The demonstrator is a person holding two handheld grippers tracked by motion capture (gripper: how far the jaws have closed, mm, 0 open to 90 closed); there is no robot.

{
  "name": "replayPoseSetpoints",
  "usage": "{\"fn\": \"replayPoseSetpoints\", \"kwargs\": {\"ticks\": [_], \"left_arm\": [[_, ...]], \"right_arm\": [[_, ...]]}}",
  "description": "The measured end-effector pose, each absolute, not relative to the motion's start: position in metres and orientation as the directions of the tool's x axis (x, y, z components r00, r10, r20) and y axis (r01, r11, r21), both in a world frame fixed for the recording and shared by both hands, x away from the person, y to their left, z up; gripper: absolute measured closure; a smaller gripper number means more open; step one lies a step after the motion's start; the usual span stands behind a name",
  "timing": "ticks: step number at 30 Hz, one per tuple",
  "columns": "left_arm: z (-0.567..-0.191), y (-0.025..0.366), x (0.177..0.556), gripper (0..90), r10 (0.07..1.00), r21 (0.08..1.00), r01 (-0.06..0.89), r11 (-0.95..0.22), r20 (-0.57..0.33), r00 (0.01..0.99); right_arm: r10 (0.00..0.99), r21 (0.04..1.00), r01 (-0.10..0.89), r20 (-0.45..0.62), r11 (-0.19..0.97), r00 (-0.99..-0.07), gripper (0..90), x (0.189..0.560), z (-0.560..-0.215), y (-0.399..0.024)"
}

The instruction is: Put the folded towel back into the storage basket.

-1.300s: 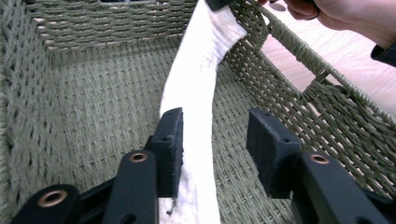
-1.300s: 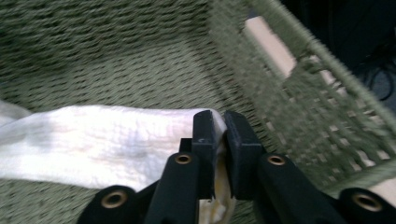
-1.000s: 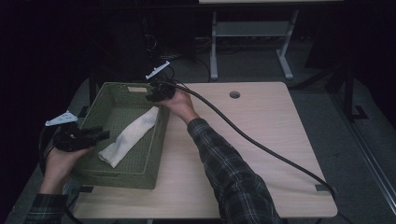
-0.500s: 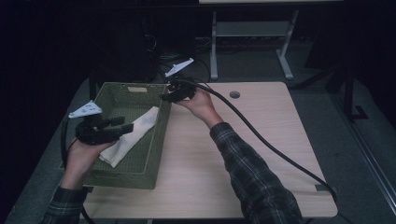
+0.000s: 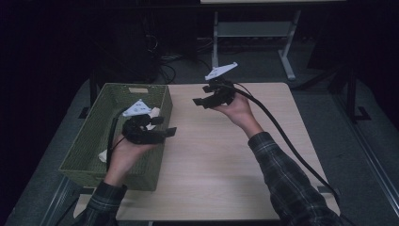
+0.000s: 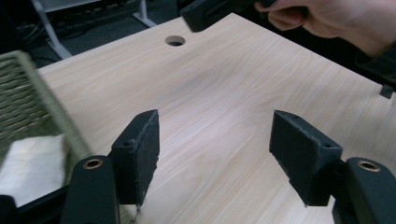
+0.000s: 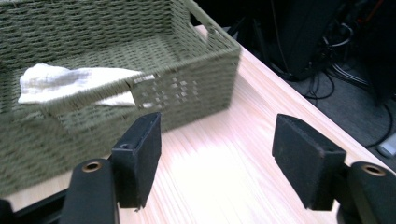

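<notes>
both tongs lifted clear of the basket since a second ago, cloth left inside.

left tongs (image 5: pixel 162 133) now over the basket's right rim, right tongs (image 5: pixel 201 100) out above the bare counter (image 5: pixel 221 155) near its far edge. jaws of both just been opening, standing wide with nothing between them, as seen in each gripper view. white cloth (image 7: pixel 74 84) lying loose on the floor of the green woven basket (image 5: pixel 89 141), partly hidden by the left hand in the high view. basket sitting at the counter's left end, well apart from the right tongs.
</notes>
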State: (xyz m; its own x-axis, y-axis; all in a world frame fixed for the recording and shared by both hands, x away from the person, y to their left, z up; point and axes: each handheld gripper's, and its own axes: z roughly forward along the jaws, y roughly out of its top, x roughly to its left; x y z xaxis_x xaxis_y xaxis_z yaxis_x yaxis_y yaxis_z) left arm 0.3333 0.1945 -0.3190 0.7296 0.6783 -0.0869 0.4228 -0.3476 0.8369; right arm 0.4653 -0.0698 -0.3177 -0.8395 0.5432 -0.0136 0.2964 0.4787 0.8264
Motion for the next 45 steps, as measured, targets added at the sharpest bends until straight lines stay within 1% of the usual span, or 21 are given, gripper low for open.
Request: {"fn": "replayPoseSetpoints", "kwargs": {"ticks": [1,7,14,26,38,42,45], "left_arm": [[-0.321,0.187,0.334,30.7,0.677,0.835,0.418,-0.358,-0.077,0.732],[-0.332,0.155,0.336,27.4,0.65,0.829,0.393,-0.398,-0.047,0.759],[-0.349,0.132,0.337,23.7,0.623,0.816,0.377,-0.439,-0.026,0.782],[-0.38,0.118,0.326,22.4,0.596,0.79,0.35,-0.503,0.023,0.803],[-0.421,0.11,0.317,21.6,0.575,0.754,0.361,-0.549,0.028,0.817],[-0.434,0.11,0.317,20.9,0.579,0.737,0.381,-0.558,0.017,0.815],[-0.443,0.109,0.318,20.0,0.577,0.729,0.4,-0.555,-0.009,0.816]], "right_arm": [[0.554,0.828,0.31,0.0,0.466,-0.833,30.4,0.462,-0.318,-0.077],[0.586,0.835,0.326,0.005,0.444,-0.81,26.9,0.445,-0.324,-0.121],[0.624,0.836,0.352,0.016,0.42,-0.781,22.0,0.426,-0.339,-0.165],[0.693,0.841,0.405,0.05,0.359,-0.719,18.9,0.395,-0.367,-0.225],[0.739,0.826,0.464,0.088,0.32,-0.668,16.6,0.36,-0.412,-0.261],[0.748,0.823,0.477,0.1,0.308,-0.656,16.1,0.347,-0.428,-0.27],[0.753,0.818,0.484,0.099,0.311,-0.651,15.6,0.339,-0.437,-0.276]]}}
